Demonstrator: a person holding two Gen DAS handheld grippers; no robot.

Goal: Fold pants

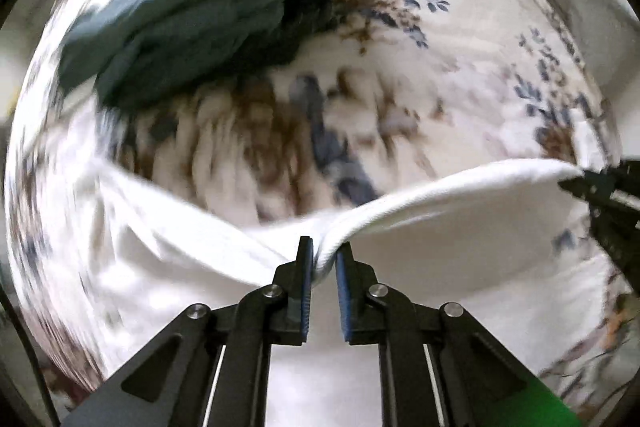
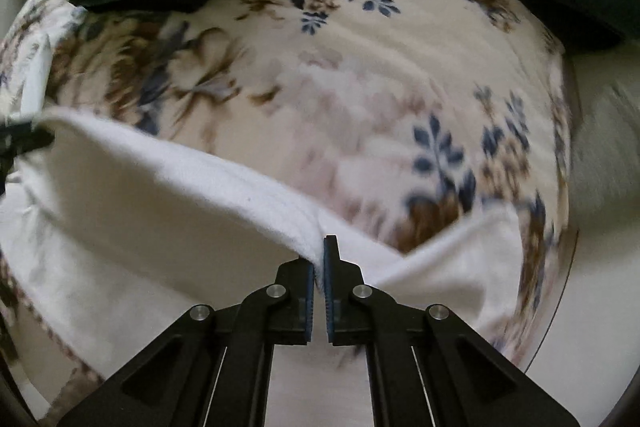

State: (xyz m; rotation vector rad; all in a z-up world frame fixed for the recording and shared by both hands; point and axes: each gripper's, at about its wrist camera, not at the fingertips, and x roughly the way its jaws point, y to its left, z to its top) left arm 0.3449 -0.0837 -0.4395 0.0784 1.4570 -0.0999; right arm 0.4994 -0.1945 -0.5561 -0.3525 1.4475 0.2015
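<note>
Left gripper (image 1: 324,261) and right gripper (image 2: 319,261) each pinch the white pants (image 1: 440,199) edge, fabric stretched between them.

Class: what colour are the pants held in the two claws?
White pants, plain with no print; clearest in the right wrist view.

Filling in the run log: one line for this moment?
left gripper: shut on white pants | right gripper: shut on white pants | pants edge lifted over floral bedspread
</note>
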